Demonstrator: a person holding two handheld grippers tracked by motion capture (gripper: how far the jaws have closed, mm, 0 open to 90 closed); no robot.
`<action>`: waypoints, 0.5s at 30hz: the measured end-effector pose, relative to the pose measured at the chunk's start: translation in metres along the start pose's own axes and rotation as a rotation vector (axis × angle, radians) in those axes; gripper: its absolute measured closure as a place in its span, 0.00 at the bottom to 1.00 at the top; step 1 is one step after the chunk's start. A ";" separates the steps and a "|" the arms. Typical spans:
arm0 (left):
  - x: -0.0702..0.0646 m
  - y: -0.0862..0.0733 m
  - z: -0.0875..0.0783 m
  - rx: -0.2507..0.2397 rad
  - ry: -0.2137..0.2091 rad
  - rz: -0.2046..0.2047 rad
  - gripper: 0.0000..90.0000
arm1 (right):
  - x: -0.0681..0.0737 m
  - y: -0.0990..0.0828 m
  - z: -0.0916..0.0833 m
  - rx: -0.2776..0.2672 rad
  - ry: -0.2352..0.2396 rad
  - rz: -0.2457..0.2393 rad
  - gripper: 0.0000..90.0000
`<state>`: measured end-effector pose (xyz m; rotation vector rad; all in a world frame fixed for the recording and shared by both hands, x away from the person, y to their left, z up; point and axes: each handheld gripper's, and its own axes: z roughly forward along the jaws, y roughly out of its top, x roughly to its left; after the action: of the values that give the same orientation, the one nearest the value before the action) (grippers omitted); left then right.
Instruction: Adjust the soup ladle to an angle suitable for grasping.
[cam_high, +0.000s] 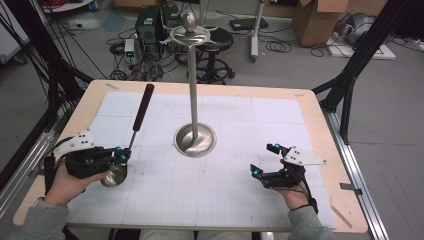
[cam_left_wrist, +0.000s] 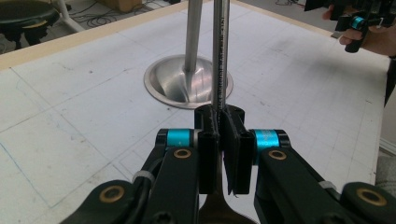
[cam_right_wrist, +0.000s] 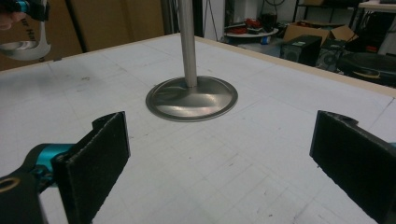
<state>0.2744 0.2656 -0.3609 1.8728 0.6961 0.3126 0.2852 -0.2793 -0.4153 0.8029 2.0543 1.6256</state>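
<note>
The left gripper (cam_high: 121, 156) is clamping a ladle (cam_high: 134, 131) by its thin shaft near the table's left edge, handle pointing away toward the far edge, left of the central stand (cam_high: 195, 138), while the right gripper (cam_high: 266, 160) is hanging open, empty.

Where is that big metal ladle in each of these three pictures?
High view: ladle lower left, bowl by the left gripper.
Left gripper view: its shaft rises from the shut jaws, centre.
Right gripper view: bowl at top left.
Shared landmark: the stand's round base.
</note>
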 end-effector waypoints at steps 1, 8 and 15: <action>0.000 0.000 0.000 0.002 0.003 0.004 0.94 | 0.000 0.000 0.000 -0.003 -0.003 0.001 0.04; -0.002 0.000 0.003 0.019 -0.005 0.012 0.94 | -0.004 -0.001 0.001 -0.004 -0.005 0.008 0.04; 0.006 0.005 0.003 -0.014 0.004 -0.013 0.94 | -0.002 -0.004 -0.008 -0.004 -0.017 0.007 0.04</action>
<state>0.2823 0.2651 -0.3582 1.8543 0.7071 0.3123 0.2809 -0.2867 -0.4169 0.8210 2.0379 1.6213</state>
